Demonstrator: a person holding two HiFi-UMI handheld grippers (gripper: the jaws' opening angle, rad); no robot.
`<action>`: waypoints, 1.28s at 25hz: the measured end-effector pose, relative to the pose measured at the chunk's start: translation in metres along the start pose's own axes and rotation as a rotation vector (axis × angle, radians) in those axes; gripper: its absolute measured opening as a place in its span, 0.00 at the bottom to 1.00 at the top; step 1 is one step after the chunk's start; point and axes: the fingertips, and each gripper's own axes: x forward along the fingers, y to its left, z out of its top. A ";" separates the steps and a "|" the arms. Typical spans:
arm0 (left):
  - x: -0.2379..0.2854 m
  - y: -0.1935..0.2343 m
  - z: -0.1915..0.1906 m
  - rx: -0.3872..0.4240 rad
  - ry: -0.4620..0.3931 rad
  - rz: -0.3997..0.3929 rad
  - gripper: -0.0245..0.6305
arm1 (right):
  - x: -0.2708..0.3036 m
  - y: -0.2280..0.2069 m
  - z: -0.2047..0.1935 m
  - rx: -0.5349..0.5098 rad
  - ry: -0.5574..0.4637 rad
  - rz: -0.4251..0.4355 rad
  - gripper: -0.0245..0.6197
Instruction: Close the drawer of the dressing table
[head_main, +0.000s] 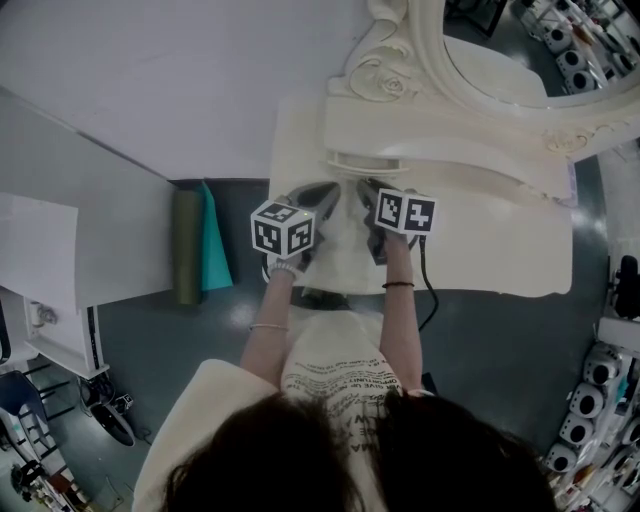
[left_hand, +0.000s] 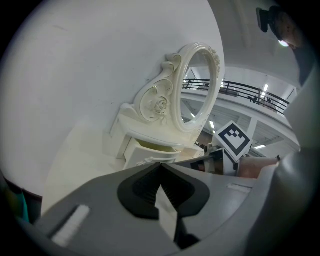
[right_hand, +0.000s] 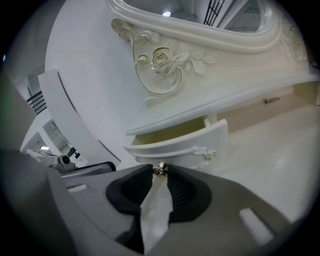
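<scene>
The fingers (right_hand: 131, 192) of your right gripper (right_hand: 160, 173) are clamped on the small metal knob (right_hand: 160, 168) at the front of the drawer (right_hand: 187, 145), and the knob is pinched right at their tips. The fingers (left_hand: 142, 187) of your left gripper (left_hand: 160, 166) are together at the tips with nothing between them. This gripper sits close in front of the drawer, toward its left end and just beside your right one. Whether its tips touch the drawer front cannot be told.

The drawer stands partly pulled out, and a strip of its yellowish inside shows along the top edge. A raised ornament with a touch of gold (right_hand: 206, 152) sits on the drawer front, to the right of the knob. The cream top of the dressing table (right_hand: 280, 150) spreads out below the drawer and to its right.

Directly over the drawer runs a curved shelf (right_hand: 225, 107), which the open drawer juts out from under. Above the drawer, past the shelf, is a carved rose with scrolls (right_hand: 161, 60), then the oval mirror (right_hand: 200, 12) in its moulded frame. Behind the drawer and to its left is the plain white wall (left_hand: 75, 75).
</scene>
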 end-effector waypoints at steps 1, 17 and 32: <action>0.001 0.001 0.000 -0.001 -0.001 0.001 0.04 | 0.001 0.000 0.001 0.000 0.001 0.001 0.19; 0.007 0.009 0.006 -0.014 -0.014 0.019 0.04 | 0.009 -0.005 0.011 -0.002 -0.005 0.011 0.19; 0.012 0.021 0.010 -0.023 -0.019 0.039 0.04 | 0.018 -0.009 0.022 -0.003 -0.019 0.013 0.19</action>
